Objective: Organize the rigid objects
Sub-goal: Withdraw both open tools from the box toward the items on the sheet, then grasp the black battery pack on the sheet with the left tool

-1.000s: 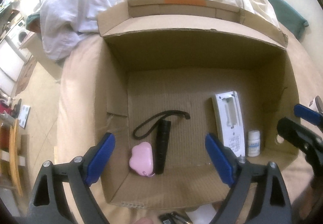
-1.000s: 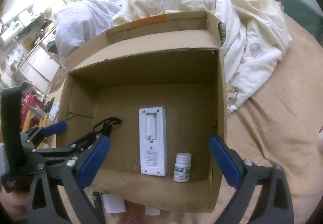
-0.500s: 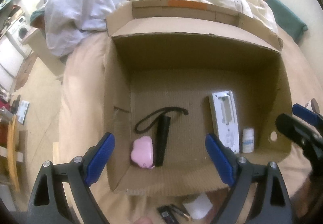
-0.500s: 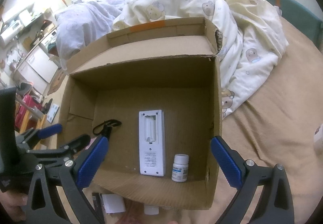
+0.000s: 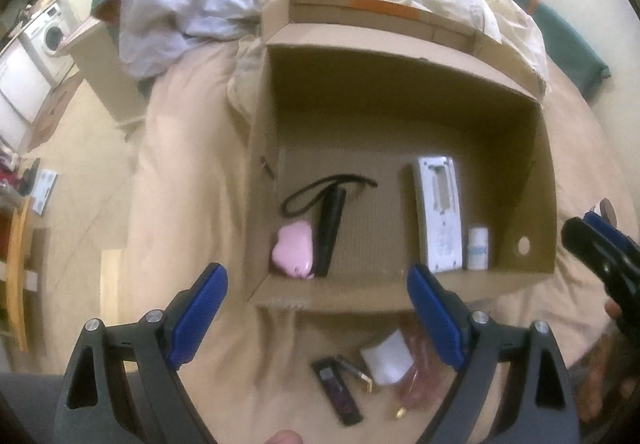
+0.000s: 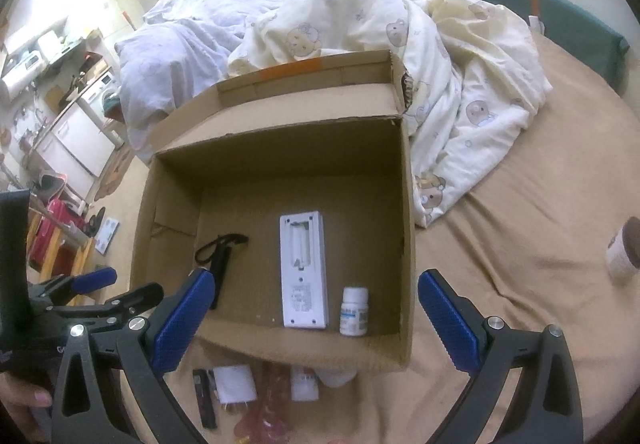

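Observation:
An open cardboard box [image 5: 400, 72] [image 6: 406, 228] stands on the bed. Inside lie a white remote [image 5: 439, 218] [image 6: 303, 268], a small white pill bottle [image 5: 478, 248] [image 6: 354, 310], a black flashlight with a strap [image 5: 331, 230] [image 6: 218, 260] and a pink cloud-shaped item [image 5: 293, 250]. In front of the box lie a small black device [image 5: 336, 390] [image 6: 204, 398], a white packet [image 5: 386, 360] [image 6: 234, 384] and a reddish wrapper [image 5: 418, 376]. My left gripper [image 5: 316, 318] is open and empty, above these loose items. My right gripper [image 6: 312, 318] is open and empty over the box's near wall.
Rumpled white and yellow quilts [image 6: 360, 24] lie behind the box. A paper cup [image 6: 624, 248] stands on the tan sheet at the right. The bed's left edge drops to the floor [image 5: 80, 204], with a washing machine [image 5: 52, 36] and furniture beyond.
Both grippers have drawn back and up from the box, so the box looks smaller and the loose items in front of it have come into view. Both stay open.

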Tool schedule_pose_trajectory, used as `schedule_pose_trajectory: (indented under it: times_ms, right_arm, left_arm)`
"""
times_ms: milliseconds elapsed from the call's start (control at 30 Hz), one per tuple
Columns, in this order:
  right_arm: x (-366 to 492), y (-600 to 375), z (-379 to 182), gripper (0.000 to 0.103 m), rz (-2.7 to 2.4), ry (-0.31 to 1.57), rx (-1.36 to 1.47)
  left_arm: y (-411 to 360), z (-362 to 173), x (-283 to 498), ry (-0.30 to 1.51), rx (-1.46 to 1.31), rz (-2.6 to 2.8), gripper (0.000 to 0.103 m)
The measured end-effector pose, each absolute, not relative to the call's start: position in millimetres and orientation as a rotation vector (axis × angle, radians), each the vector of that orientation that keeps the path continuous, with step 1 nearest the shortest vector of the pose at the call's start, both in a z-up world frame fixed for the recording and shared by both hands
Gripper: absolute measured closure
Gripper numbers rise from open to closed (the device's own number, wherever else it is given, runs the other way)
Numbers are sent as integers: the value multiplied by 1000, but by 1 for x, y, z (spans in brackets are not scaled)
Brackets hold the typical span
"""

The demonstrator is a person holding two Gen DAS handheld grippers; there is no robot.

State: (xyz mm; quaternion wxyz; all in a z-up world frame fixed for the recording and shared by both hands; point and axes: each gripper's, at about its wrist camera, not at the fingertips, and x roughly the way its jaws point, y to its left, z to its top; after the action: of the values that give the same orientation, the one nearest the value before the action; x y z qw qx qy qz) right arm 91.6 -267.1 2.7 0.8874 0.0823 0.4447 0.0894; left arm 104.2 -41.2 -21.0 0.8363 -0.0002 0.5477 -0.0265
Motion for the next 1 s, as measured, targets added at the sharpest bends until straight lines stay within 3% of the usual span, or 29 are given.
schedule_pose_trajectory:
  times_ms: [567,1000]
  right_arm:
    - [41,-265,-10,0,162,979,165]
    - [47,-257,-35,0,127,1065,141]
  left_arm:
    - [-9,-54,65,1237,-57,14,13]
    - [-32,-117,50,1498,-27,-72,18]
